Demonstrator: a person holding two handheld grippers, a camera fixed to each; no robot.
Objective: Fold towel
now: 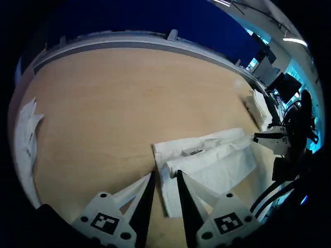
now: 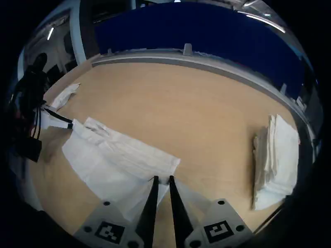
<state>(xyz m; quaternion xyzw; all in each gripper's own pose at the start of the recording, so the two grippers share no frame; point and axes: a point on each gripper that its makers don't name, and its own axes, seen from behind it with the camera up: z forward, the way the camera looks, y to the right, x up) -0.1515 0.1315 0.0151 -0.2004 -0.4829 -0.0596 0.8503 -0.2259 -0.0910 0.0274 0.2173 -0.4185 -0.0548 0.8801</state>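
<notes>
A white towel (image 1: 215, 161) lies on the wooden table (image 1: 124, 95), folded lengthwise into a long band with a small label on top. In the left gripper view, my left gripper (image 1: 166, 172) is shut on the thick near end of the towel. At the towel's far end, my right gripper (image 1: 260, 137) holds the other edge. In the right gripper view, the same towel (image 2: 111, 157) stretches away to the left. My right gripper (image 2: 162, 177) is shut on its near corner, fingers almost together. The left gripper (image 2: 66, 123) pinches the far end.
A stack of folded white towels (image 2: 277, 153) sits near the table's right edge, also seen as the stack (image 1: 258, 107). A loose white cloth (image 1: 25, 140) lies at the other side. A blue partition (image 2: 186, 29) backs the table. A person in dark clothes (image 2: 29, 91) stands close.
</notes>
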